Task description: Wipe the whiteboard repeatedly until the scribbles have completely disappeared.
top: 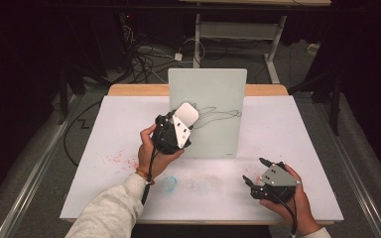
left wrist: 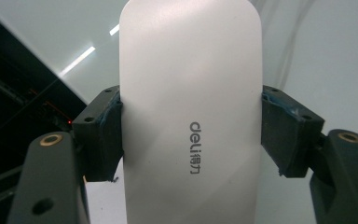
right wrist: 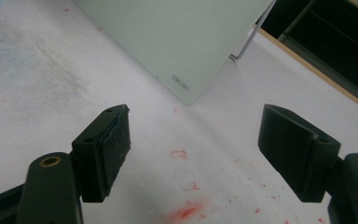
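A dark room with cables on the floor surrounds a white-covered bench (top: 287,148) smudged with red and blue marks. A pale glass board (top: 213,94) stands propped upright at the bench's middle, a thin black scribble drawn across it.

The eraser (left wrist: 191,93), a smooth white rounded block marked "deli", is held up just in front of the board's lower left part, near the start of the scribble. The left gripper (top: 176,130) pinches it across its two long flat sides, fingers (left wrist: 103,135) pressed in at about mid-length. That looks like the right place to hold: the shell seems stiff, light and somewhat slick, so a squeeze across the straight flanks should keep it from twisting, whereas the rounded ends would likely slip out. The board probably handles as rigid but fragile glass on a thin wire stand, so pressure against it is best kept modest.

The right gripper (top: 259,177) rests low on the bench, right of and below the board, fingers (right wrist: 109,144) spread apart and holding nothing.
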A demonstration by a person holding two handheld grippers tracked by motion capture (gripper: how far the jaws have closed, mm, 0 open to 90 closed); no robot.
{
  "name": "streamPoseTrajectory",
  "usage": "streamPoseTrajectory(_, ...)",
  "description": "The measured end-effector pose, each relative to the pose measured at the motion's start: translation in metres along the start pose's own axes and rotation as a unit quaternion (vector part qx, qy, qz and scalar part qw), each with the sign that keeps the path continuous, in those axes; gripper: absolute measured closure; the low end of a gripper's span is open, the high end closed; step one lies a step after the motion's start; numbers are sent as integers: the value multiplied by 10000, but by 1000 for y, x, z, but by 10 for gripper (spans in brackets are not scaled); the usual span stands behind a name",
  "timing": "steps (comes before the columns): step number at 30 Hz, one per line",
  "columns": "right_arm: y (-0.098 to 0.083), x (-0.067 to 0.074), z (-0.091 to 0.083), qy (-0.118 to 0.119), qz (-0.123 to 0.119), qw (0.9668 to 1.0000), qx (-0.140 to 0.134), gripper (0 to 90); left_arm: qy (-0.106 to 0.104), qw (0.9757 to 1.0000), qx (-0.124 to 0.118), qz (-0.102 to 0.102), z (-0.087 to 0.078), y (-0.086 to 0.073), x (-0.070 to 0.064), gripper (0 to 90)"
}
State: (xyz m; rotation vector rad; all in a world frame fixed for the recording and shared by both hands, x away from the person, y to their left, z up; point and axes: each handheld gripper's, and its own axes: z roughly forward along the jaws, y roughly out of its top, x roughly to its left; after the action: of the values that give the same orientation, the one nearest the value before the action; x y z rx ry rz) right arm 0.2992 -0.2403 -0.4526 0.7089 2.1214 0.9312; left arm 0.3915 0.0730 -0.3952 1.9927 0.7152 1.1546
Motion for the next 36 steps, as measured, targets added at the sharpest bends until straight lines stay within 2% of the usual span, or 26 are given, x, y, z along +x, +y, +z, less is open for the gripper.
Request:
streamPoseTrajectory(2,0,0,0,-1,-2,10000,-8,257,33,10000,-11,13,0,3,2,290)
streamPoseTrajectory(4,0,0,0,-8,-3,10000,-3,257,53,9999,-59,-78,1,9,6,291)
streamPoseTrajectory(5,0,0,0,-6,-4,10000,-5,257,62,9999,-67,-121,1,9,5,290)
streamPoseTrajectory(7,0,0,0,9,-9,10000,0,257,96,9999,-59,-70,2,7,0,291)
streamPoseTrajectory(12,0,1,0,25,-23,10000,15,257,-3,9996,58,293,6,-8,-29,290)
streamPoseTrajectory(16,0,1,0,-13,-34,10000,18,257,-105,9981,198,572,9,-20,-55,291)
streamPoseTrajectory(20,1,1,-1,-3,-15,10000,11,258,-28,9980,210,592,11,-24,-66,291)
streamPoseTrajectory(24,1,1,0,-34,-27,10000,30,258,-99,9983,191,533,11,-22,-64,290)
streamPoseTrajectory(25,0,1,0,-57,-20,10000,38,259,55,9984,166,539,10,-19,-61,290)
streamPoseTrajectory(27,0,0,0,-122,-21,9999,70,262,32,9991,97,402,10,-14,-52,291)
streamPoseTrajectory(28,0,0,0,-145,2,9999,80,262,32,9991,97,402,10,-14,-52,291)
streamPoseTrajectory(32,-1,-2,0,-211,36,9997,82,262,228,9997,-54,95,8,6,-26,291)
streamPoseTrajectory(36,0,-3,-2,-265,42,9996,67,262,394,9989,-176,-190,5,13,-7,291)
